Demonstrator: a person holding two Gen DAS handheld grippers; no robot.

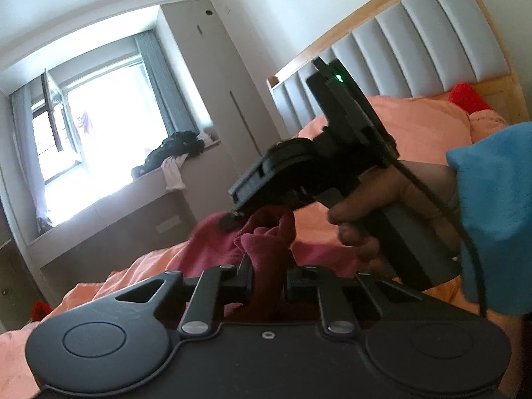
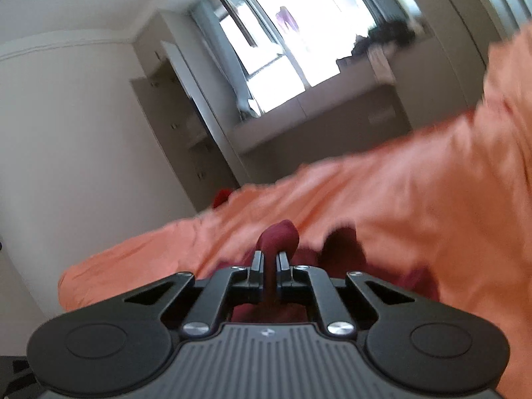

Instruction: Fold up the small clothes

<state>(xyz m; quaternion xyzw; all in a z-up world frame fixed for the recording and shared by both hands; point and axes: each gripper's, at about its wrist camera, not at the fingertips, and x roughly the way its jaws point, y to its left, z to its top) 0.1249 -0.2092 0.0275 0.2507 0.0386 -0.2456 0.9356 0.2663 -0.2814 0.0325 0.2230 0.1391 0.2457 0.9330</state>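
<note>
A small dark pink garment is held bunched up above the orange bedcover. My left gripper is shut on a fold of the garment. My right gripper shows in the left wrist view, held by a hand in a blue sleeve, and pinches the garment's far edge. In the right wrist view my right gripper is shut on a dark red fold of the garment, which rises between the jaws. The rest of the garment lies hidden below the grippers.
The orange bedcover fills the right side. A padded grey headboard stands behind. A window bench with dark clothes lies ahead, next to a tall wardrobe. A red item rests by the headboard.
</note>
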